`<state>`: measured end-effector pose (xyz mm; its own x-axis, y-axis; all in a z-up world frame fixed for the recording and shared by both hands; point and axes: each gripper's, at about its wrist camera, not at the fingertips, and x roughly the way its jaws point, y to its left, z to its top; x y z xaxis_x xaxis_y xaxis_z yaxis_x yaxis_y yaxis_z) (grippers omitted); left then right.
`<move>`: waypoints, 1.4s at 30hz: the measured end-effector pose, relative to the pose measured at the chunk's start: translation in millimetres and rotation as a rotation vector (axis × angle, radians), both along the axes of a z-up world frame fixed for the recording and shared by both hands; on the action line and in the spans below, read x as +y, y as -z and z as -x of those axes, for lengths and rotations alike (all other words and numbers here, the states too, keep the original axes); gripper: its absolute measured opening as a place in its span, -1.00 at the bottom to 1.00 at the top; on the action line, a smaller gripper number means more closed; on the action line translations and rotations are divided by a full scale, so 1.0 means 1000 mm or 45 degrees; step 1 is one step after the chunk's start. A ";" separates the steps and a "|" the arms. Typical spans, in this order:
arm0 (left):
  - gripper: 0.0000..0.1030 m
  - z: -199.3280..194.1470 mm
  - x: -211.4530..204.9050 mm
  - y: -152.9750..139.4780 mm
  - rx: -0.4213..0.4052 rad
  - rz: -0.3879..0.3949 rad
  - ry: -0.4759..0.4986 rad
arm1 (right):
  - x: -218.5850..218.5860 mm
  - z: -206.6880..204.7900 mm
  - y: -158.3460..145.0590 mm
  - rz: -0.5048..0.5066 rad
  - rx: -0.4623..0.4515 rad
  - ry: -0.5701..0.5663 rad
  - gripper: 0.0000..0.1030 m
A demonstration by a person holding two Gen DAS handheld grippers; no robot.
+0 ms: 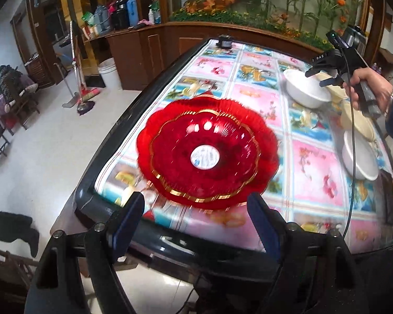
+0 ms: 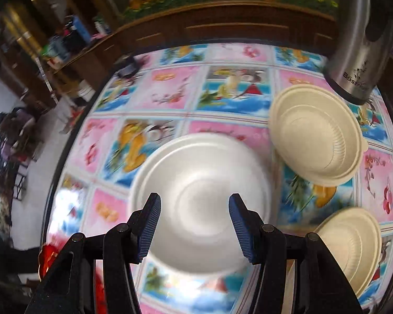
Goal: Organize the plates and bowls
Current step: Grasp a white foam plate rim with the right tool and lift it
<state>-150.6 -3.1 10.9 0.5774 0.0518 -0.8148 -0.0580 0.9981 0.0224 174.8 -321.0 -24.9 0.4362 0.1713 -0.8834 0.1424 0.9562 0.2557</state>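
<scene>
Two red scalloped plates with gold trim (image 1: 207, 151) lie stacked on the flowered tablecloth near the table's left end. My left gripper (image 1: 196, 204) hangs open just above their near rim and holds nothing. My right gripper (image 2: 195, 201) is open over a white bowl (image 2: 201, 196), with no pad touching it. In the left wrist view, a hand holds that right gripper (image 1: 318, 78) above the same white bowl (image 1: 304, 89) at the far right. Two cream bowls (image 2: 317, 133) (image 2: 351, 248) sit to the right of it. A second white bowl (image 1: 359, 157) stands near the right edge.
A steel kettle (image 2: 361, 52) stands at the far right corner of the table. The table's black rim (image 1: 112, 141) runs along the left, with white floor beyond it. A small black device (image 1: 224, 42) sits at the far end. Brooms (image 1: 78, 96) and a bucket (image 1: 110, 73) stand by the wooden counter.
</scene>
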 end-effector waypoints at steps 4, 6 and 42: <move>0.55 0.009 0.007 0.002 0.012 0.004 -0.050 | -0.011 -0.015 0.031 -0.016 0.123 0.026 0.13; 0.55 0.011 0.009 0.003 0.019 0.007 -0.059 | -0.012 -0.010 0.039 -0.025 0.156 0.023 0.13; 0.55 -0.022 -0.069 0.001 -0.007 0.094 0.246 | 0.076 0.233 0.015 -0.051 0.293 -0.681 0.14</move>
